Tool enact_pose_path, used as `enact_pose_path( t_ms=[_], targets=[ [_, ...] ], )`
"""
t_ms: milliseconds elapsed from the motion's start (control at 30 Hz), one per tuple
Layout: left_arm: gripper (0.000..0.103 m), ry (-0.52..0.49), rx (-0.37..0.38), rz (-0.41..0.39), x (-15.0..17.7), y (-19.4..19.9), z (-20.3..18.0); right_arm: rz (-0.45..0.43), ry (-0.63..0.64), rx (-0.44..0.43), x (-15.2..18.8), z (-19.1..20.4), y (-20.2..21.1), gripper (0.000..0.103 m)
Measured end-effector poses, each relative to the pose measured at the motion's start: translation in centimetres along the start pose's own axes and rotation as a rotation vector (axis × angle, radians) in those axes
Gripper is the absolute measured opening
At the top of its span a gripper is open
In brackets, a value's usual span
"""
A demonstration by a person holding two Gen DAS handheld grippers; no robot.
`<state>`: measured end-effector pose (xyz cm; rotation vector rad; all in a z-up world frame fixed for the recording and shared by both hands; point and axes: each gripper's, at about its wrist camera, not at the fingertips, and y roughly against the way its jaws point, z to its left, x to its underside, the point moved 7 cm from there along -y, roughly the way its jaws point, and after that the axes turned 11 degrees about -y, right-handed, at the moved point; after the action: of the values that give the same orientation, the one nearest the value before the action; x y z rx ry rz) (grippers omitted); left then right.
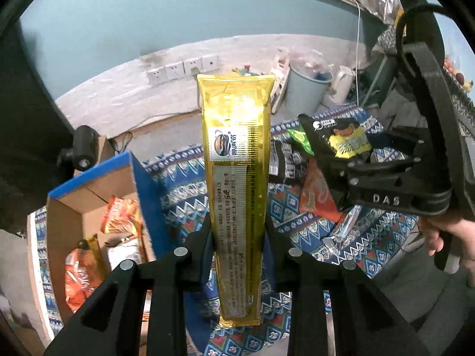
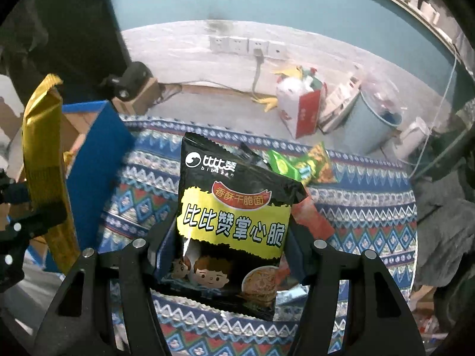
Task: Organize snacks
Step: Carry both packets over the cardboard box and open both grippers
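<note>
The gold pack (image 1: 234,184) is a long, thin foil sleeve, light by the look of it and probably full of brittle biscuits, so I would take it low across its width and not squeeze hard; the foil looks slick. It stands upright between the jaws of the left gripper (image 1: 237,234), which pinch its lower half from both sides, its top well clear above them. The black noodle bag (image 2: 234,225) is soft, puffy and crinkly, likely crushable, best held at mid-body. It sits between the jaws of the right gripper (image 2: 231,255), which are spread wide and clamp its sides, the bag tilted a little. Both hang above the patterned cloth (image 2: 371,237), where more snacks (image 2: 299,166) lie loose. The box (image 1: 89,195), already holding packets (image 1: 118,216), stands to the left.
</note>
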<state>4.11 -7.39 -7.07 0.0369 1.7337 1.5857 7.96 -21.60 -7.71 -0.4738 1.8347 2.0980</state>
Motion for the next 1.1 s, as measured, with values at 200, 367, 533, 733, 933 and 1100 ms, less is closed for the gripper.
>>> enact_pose_path(
  t_ms=[200,367,533,733,933,1100],
  targets=[
    [0.029,0.023,-0.034,-0.028,-0.1,1.9,2.1,-0.022,0.034,-0.033,-0.8,2.7,0.8,0.062],
    [0.029,0.044,-0.057,-0.042,0.4,3.1,4.0,-0.023,0.06,-0.05,-0.9,4.8,0.9,0.062],
    [0.029,0.074,-0.085,-0.043,1.5,3.8,6.0,-0.024,0.088,-0.073,-1.3,7.7,0.9,0.062],
    [0.029,0.126,-0.117,-0.036,3.4,4.2,9.1,-0.023,0.127,-0.102,-1.7,11.4,0.8,0.062],
    [0.029,0.174,-0.136,-0.013,5.6,3.7,11.8,-0.011,0.169,-0.131,-1.8,15.5,0.3,0.062],
    [0.029,0.216,-0.153,0.017,7.8,3.0,14.1,0.005,0.201,-0.153,-1.7,18.8,-0.7,0.062]
  ],
)
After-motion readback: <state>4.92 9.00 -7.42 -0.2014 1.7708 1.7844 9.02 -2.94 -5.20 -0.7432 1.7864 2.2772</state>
